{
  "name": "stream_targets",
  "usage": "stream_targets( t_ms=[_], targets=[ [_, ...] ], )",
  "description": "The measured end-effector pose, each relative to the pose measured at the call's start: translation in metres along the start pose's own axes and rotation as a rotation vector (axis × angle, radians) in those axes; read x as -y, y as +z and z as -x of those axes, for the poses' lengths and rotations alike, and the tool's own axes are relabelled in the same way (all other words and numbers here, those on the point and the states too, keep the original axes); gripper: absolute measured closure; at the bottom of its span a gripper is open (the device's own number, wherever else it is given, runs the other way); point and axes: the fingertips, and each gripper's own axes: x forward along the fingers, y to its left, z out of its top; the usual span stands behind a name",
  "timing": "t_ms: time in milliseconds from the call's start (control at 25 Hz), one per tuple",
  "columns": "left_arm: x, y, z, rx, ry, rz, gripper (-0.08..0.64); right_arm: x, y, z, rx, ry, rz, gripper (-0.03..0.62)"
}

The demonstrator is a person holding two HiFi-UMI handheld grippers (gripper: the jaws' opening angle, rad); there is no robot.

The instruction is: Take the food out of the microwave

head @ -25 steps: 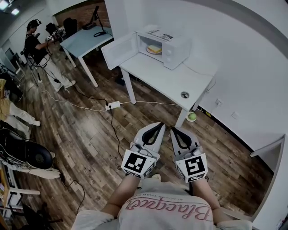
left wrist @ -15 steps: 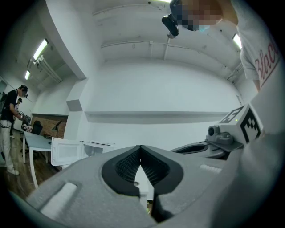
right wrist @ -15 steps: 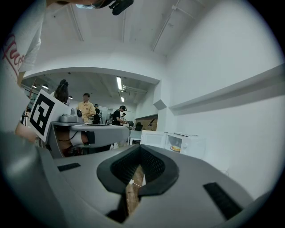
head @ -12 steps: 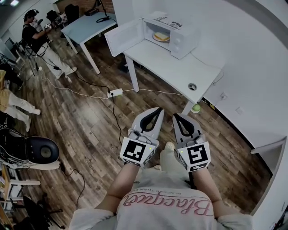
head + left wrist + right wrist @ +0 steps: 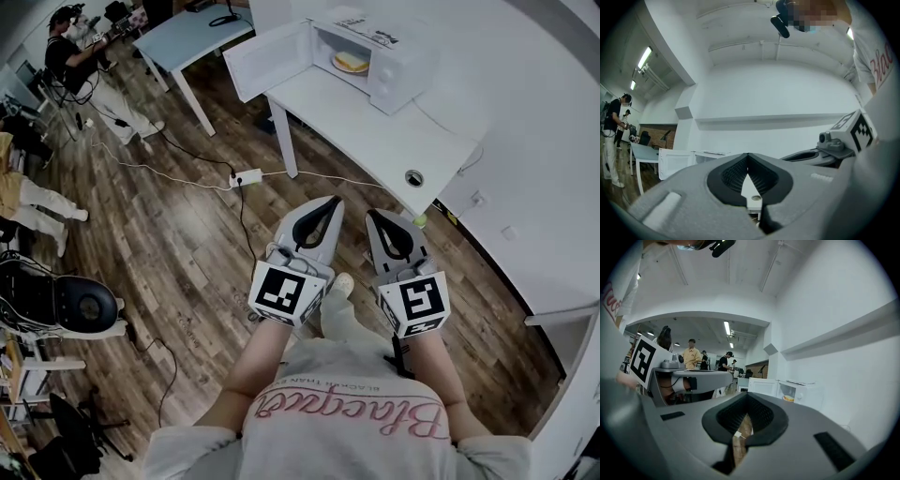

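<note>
Left claw (image 5: 334, 201) & right claw (image 5: 371, 215) shut, empty. White microwave (image 5: 398, 70) door open; yellow food on plate (image 5: 352, 62) inside, well apart. Approach + grab left.

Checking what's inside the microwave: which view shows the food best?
The head view: it looks down into the open microwave at the food. The right gripper view shows it small and distant; the left gripper view shows only the door.

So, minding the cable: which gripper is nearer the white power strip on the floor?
Left. The left gripper hangs right of the power strip; the right gripper is farther right still.
</note>
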Motion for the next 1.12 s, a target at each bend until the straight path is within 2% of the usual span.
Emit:
stream_targets(
  t_ms=[240, 560, 1120],
  targets=[
    [-0.036, -0.003, -0.038, -0.009, 0.019, 0.012, 0.555, 0.028, 0.003, -0.043, 0.005, 0.009, -0.013, 0.583],
    [-0.073, -0.013, -0.096, -0.027, 0.004, 0.006, 0.555, 0.078, 0.005, -0.097, 0.041, -0.018, -0.087, 0.583],
    [-0.14, -0.033, -0.198, -0.052, -0.016, 0.03, 0.556, 0.139, -0.002, -0.198, -0.023, 0.028, -0.019, 0.581]
  ],
)
